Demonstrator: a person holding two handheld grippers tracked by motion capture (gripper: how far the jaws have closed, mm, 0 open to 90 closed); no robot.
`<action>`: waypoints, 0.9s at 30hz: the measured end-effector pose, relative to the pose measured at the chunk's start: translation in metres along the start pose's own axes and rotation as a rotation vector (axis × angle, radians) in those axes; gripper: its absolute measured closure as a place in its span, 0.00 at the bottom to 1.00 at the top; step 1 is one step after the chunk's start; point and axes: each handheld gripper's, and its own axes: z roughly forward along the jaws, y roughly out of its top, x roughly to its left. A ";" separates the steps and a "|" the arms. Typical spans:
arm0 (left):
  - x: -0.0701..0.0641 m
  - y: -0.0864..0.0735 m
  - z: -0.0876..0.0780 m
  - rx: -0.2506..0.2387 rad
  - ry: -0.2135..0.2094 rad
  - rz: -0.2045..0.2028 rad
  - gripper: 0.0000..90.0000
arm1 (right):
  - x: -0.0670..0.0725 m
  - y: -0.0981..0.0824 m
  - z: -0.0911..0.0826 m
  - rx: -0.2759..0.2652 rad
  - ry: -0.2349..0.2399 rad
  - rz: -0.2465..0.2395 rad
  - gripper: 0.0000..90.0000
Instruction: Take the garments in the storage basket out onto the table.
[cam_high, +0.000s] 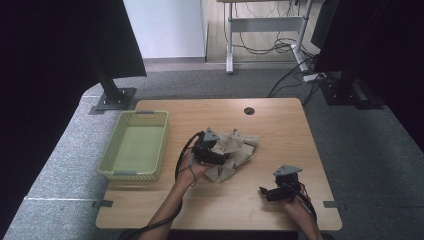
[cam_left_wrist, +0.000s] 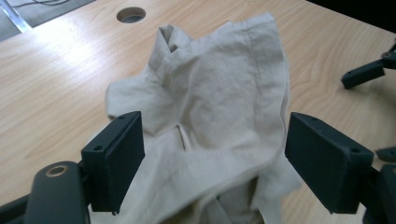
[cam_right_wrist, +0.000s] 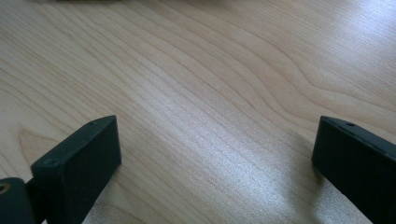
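The wooden table (cam_high: 165, 210) is the largest item and carries everything else. A round cable hole (cam_high: 249, 111) sits near its far edge, at the middle.

A pale green basket (cam_high: 111, 150) stands on the left part of the table, well apart from the work area, with its long side running from near to far.

A crumpled beige cloth (cam_high: 240, 145) lies at the middle of the table, to the right of the basket. In the left gripper view, the cloth (cam_left_wrist: 219, 107) is bunched into raised folds, with the cable hole (cam_left_wrist: 130, 15) beyond it.

The left gripper (cam_high: 220, 157) is positioned over the near left part of the cloth. Its jaws are spread wide. Cloth lies between them, but the pads do not press on it.

The right gripper (cam_high: 264, 192) is positioned near the front right corner of the table, well apart from the cloth. Its jaws are spread, with bare wood between them in the right gripper view.

Nothing lies between the right gripper and the cloth.
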 end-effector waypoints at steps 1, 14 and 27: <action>0.000 -0.002 -0.003 0.001 0.002 0.000 0.21 | 0.000 0.000 0.000 0.000 0.000 0.000 0.01; 0.008 -0.037 -0.027 -0.017 0.033 -0.026 0.17 | 0.000 0.000 0.000 0.000 0.000 0.002 0.01; 0.012 -0.087 -0.028 0.026 0.077 -0.022 0.12 | 0.000 0.000 0.000 0.000 -0.002 0.004 0.01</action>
